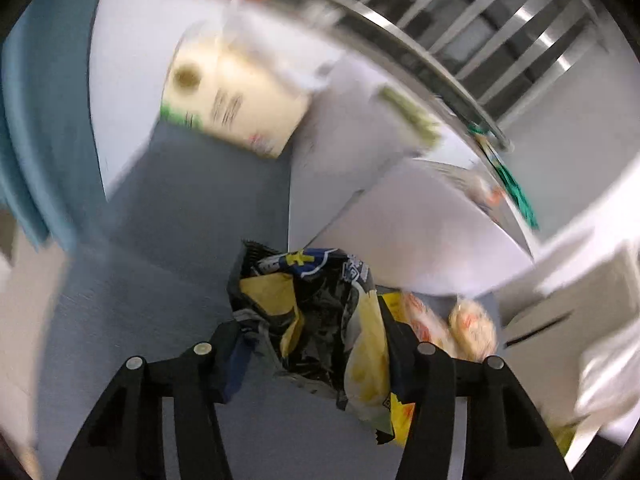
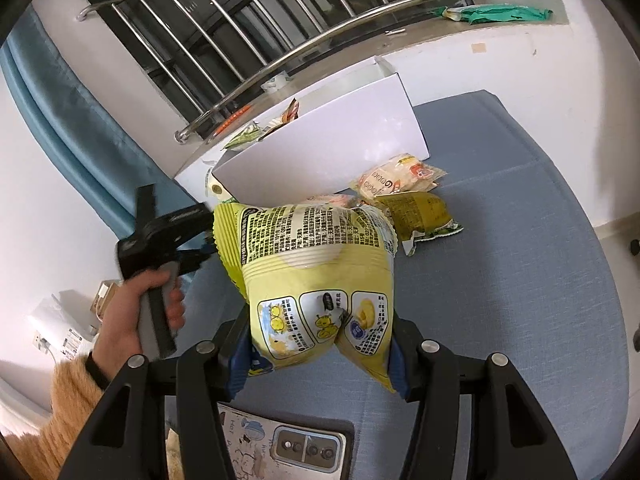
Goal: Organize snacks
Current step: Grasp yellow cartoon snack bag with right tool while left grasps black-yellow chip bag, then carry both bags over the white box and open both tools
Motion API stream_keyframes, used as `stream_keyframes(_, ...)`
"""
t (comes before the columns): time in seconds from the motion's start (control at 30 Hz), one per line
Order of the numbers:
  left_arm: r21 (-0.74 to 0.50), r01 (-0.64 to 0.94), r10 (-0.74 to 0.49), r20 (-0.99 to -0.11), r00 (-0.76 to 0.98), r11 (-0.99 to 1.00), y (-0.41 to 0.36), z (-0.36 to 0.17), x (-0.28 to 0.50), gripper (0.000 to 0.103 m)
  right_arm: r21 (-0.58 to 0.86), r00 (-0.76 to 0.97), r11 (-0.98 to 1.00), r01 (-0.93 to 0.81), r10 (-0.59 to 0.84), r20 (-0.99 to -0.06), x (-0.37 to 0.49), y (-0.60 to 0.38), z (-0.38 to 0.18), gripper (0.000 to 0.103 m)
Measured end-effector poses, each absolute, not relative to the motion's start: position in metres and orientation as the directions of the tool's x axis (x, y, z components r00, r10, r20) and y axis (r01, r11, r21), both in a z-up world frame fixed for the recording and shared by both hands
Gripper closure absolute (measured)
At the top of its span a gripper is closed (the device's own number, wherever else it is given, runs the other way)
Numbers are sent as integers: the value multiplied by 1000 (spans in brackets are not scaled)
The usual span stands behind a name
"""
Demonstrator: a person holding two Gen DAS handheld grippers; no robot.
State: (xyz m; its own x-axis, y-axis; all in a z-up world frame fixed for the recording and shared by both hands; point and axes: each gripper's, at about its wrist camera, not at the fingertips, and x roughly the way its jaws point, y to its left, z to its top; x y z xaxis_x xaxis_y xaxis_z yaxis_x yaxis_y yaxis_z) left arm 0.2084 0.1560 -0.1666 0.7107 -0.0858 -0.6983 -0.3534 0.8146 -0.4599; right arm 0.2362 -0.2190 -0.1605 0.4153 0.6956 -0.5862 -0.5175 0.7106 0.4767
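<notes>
My left gripper (image 1: 312,348) is shut on a crumpled black and yellow snack bag (image 1: 316,320) and holds it above the blue-grey cushion (image 1: 160,300). The left wrist view is blurred by motion. My right gripper (image 2: 320,354) is shut on a puffed yellow-green chip bag (image 2: 316,280) held upright above the cushion (image 2: 520,280). A white box (image 2: 332,148) stands open behind it, with a few snack packs poking out. The left gripper body (image 2: 160,240) shows in the right wrist view, left of the chip bag.
Orange-white cracker packs (image 2: 396,178) and an olive-yellow bag (image 2: 420,210) lie on the cushion in front of the box. A cream bag (image 1: 236,96) lies by the box. A phone (image 2: 304,448) lies near me. A railed window (image 2: 260,32) and sill are behind.
</notes>
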Motion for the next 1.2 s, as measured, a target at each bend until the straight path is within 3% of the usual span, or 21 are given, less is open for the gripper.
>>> stream_keyframes(0.37, -251, -110, -37, -516, 856, 962, 118, -55, 184, 44, 363, 485, 731, -577, 665, -569, 266, -192, -122, 43)
stream_keyframes(0.67, -96, -61, -1, -540, 842, 994, 109, -15, 263, 44, 261, 560, 765, -589, 619, -551, 339, -155, -64, 43)
stream_keyframes(0.97, -89, -100, 26, -607, 794, 991, 116, -12, 366, 42, 171, 582, 807, -565, 537, -610, 433, -110, -48, 43)
stream_keyframes(1.0, -92, -99, 21, -619, 785, 991, 117, -14, 374, 39, 172, 579, 808, -564, 535, -614, 442, -108, -48, 41)
stream_keyframes(1.03, -103, -98, 9, -639, 769, 990, 117, -17, 383, 24, 166, 577, 807, -567, 533, -619, 449, -105, -48, 40)
stream_keyframes(1.07, -105, -108, 13, -653, 757, 989, 117, -20, 387, 13, 160, 575, 807, -569, 529, -624, 455, -103, -48, 32)
stream_keyframes(1.1, -100, -125, 28, -663, 748, 987, 116, -22, 389, 0, 153, 569, 814, -560, 512, -644, 461, -100, -50, 14)
stream_keyframes(1.17, -91, -133, 42, -653, 756, 987, 115, -23, 385, 0, 148, 565, 823, -548, 496, -659, 466, -100, -52, 0)
stream_keyframes(1.2, -89, -131, 41, -654, 755, 987, 114, -24, 382, 0, 140, 584, 834, -534, 483, -652, 466, -103, -51, 0)
